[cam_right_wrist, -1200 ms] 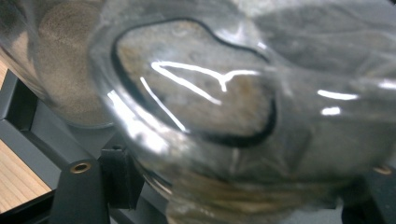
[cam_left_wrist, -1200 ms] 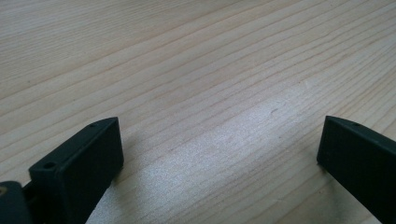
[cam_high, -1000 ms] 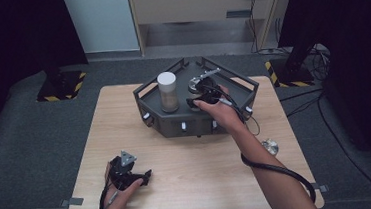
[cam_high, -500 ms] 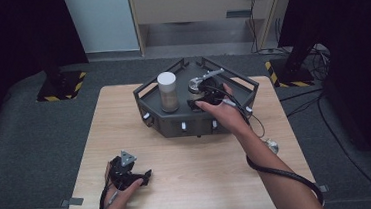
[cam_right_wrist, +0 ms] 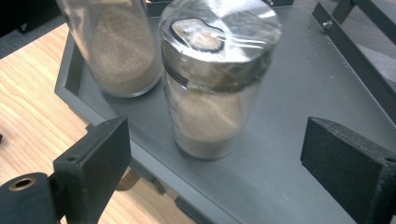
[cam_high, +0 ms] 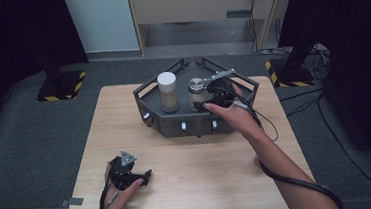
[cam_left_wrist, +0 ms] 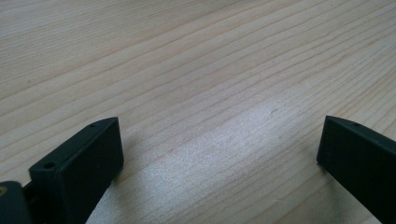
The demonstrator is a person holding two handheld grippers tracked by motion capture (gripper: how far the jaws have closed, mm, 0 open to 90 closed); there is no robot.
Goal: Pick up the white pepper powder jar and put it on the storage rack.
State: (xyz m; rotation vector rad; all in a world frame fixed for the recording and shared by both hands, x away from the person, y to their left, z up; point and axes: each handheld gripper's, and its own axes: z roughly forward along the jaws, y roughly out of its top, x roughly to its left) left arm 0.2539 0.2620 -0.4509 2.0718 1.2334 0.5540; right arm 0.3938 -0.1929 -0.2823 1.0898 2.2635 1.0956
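Resting low on the bare wooden table [cam_high: 190, 184] near its front left corner, the left gripper [cam_high: 138, 177] lies in the person's left hand [cam_high: 117, 192], its jaws spread wide with nothing but wood grain between them in the left gripper view; the grey three-cornered plate on top faces up. Well apart from it, toward the far side of the table, stands a dark metal tray [cam_high: 175, 123] with raised rails. On the tray's left part is a tall jar with a white lid [cam_high: 168, 92], holding a tan powder; just beside it, to its right, stands the shorter glass shaker with a shiny metal cap [cam_right_wrist: 212, 79], upright on the tray floor and also partly full of tan powder. The right gripper [cam_right_wrist: 215, 154] hovers just beside that shaker, its jaws having just been opening; they now stand apart on either side of the shaker without pressing it. The right hand [cam_high: 234, 115] reaches in over the tray's front right edge, forearm stretched diagonally across the table, cable trailing along it
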